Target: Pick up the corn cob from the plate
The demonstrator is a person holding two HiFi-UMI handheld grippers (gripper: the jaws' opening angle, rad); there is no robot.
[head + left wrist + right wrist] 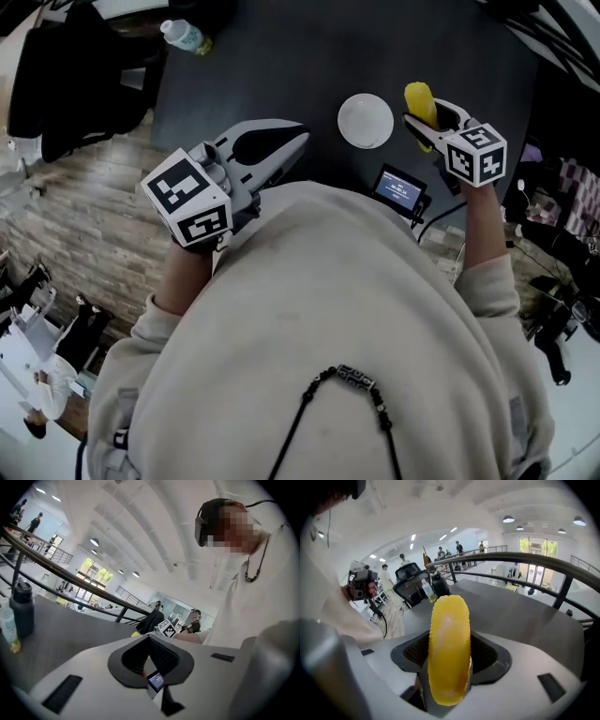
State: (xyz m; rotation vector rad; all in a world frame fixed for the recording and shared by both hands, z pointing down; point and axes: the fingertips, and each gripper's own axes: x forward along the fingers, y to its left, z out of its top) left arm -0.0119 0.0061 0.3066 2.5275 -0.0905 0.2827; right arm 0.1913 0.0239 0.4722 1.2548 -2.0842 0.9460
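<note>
The right gripper is clamping the yellow ridged corn cob between its jaws, holding it beside the small round white plate and clear of it. The left gripper is idling, jaws together. The pickup looks done. What follows is only keeping the grip steady.

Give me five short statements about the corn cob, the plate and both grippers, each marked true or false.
1. The right gripper holds the corn cob between its fingers. True.
2. The corn cob lies on the plate. False: the plate is bare, and the cob is in the right gripper, off to the plate's side in the head view.
3. The left gripper holds nothing. True: its fingers are together and empty.
4. The plate is black. False: it is white, on a dark table.
5. The water bottle touches the plate. False: it sits at the table's far left corner, well apart from it.
</note>
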